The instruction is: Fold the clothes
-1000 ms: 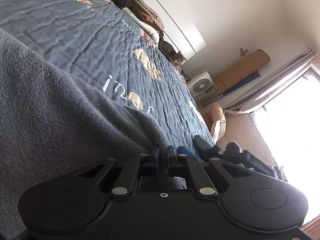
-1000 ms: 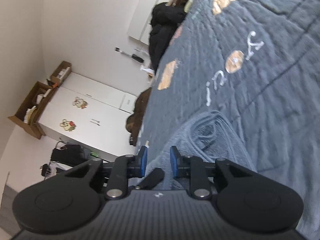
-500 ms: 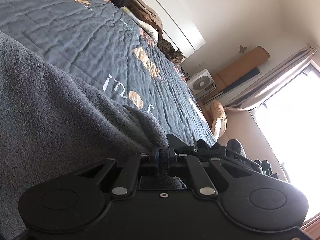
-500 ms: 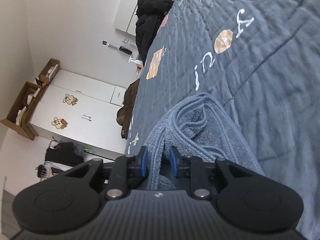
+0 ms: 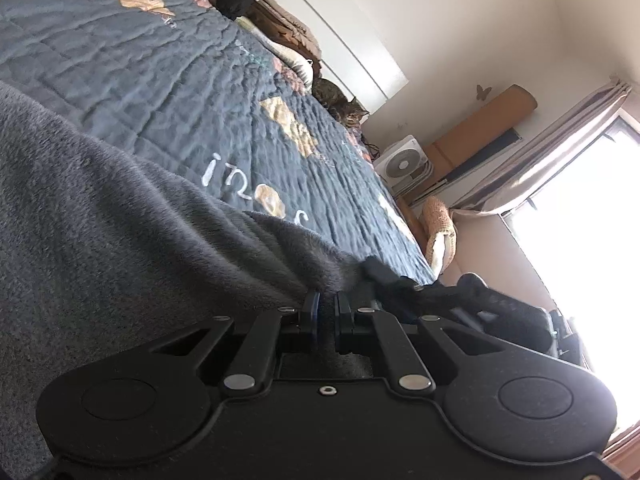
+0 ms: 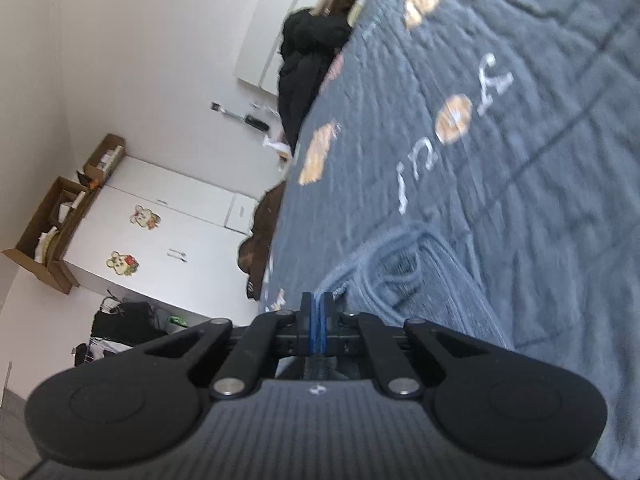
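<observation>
A grey fleece garment (image 5: 120, 220) lies spread over the dark quilted bedspread (image 5: 168, 80). My left gripper (image 5: 326, 312) is shut on a bunched corner of it, and the fabric fans out up and to the left from the pads. In the right wrist view the same garment (image 6: 420, 288) shows a folded, ribbed edge. My right gripper (image 6: 316, 304) is closing on that edge, its blue pads nearly together with a thin strip of fabric between them. The right gripper (image 5: 400, 284) also shows in the left wrist view, just right of the held corner.
The bedspread (image 6: 520, 140) stretches far ahead with letters and orange patches. A cat (image 5: 344, 106) lies near the pillows. Black clothing (image 6: 308, 52) is piled at the bed's far corner. A white wardrobe (image 6: 160, 220) and a bright window (image 5: 580, 220) flank the bed.
The right gripper's jaws, open around the garment's edge before, have come together on it. The left gripper has held its grip and place.
</observation>
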{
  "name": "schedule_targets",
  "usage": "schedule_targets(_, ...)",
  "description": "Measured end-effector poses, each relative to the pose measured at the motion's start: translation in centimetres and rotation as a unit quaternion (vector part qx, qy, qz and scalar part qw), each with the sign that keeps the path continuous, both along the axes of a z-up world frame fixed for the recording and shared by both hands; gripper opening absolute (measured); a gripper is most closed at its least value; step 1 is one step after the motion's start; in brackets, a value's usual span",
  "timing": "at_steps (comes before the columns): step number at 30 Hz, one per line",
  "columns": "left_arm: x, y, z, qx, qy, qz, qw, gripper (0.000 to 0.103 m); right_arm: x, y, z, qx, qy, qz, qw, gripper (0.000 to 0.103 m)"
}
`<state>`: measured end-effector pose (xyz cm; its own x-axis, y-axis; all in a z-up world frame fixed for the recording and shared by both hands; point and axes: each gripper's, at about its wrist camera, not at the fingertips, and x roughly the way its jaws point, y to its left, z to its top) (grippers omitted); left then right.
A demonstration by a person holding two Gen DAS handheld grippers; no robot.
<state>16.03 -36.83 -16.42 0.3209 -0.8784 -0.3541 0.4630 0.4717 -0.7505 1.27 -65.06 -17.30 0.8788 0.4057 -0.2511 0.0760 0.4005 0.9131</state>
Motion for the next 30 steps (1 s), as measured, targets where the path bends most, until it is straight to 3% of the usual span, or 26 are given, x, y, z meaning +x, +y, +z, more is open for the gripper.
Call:
schedule_targets(5, -0.8, -0.9, 0.7, 0.016, -0.019, -0.012, 0.9996, 0.008, -0.8, -0.9, 1.6, -0.025, -0.017, -0.014, 0.999, 0.002)
schedule_targets(9, -1.0, -1.2, 0.6, 0.043, -0.031, -0.006, 0.9986, 0.008, -0.3, -0.8, -0.2, -0.063, 0.031, -0.023, 0.997, 0.002)
schedule_targets(13, -0.8, -0.9, 0.6, 0.052, -0.031, -0.001, 0.9982, 0.009, -0.4, -1.4, -1.8, -0.069, 0.058, -0.05, 0.995, 0.005)
schedule_targets(16, -0.8, -0.8, 0.8, 0.056, -0.038, 0.0, 0.9977, 0.009, -1.4, -2.6, -1.2, -0.051, 0.027, -0.075, 0.996, 0.006)
schedule_targets(19, -0.7, -0.7, 1.1, 0.058, -0.042, 0.004, 0.9974, 0.009, -1.8, -3.3, 0.0, -0.061, 0.001, -0.083, 0.995, 0.02)
schedule_targets(20, -0.8, -0.5, 1.3, 0.06, -0.046, 0.005, 0.9971, 0.009, -1.9, -3.2, 0.2, -0.067, -0.001, -0.082, 0.994, 0.03)
schedule_targets(21, -0.8, -0.4, 1.5, 0.063, -0.05, 0.006, 0.9968, 0.009, -1.8, -3.0, 0.4, -0.076, -0.004, -0.076, 0.994, 0.039)
schedule_targets(22, -0.9, -0.4, 1.6, 0.067, -0.053, 0.006, 0.9964, 0.01, -1.6, -2.7, 0.6, -0.083, -0.004, -0.067, 0.994, 0.04)
schedule_targets(27, -1.5, 0.1, 1.8, 0.101, -0.068, 0.006, 0.9925, 0.011, 0.2, 1.1, 1.5, -0.1, -0.041, 0.025, 0.994, 0.04)
schedule_targets(30, -2.4, 0.6, 1.9, 0.129, -0.078, -0.002, 0.9886, 0.011, 1.9, 2.8, 0.8, -0.099, -0.043, 0.038, 0.993, 0.042)
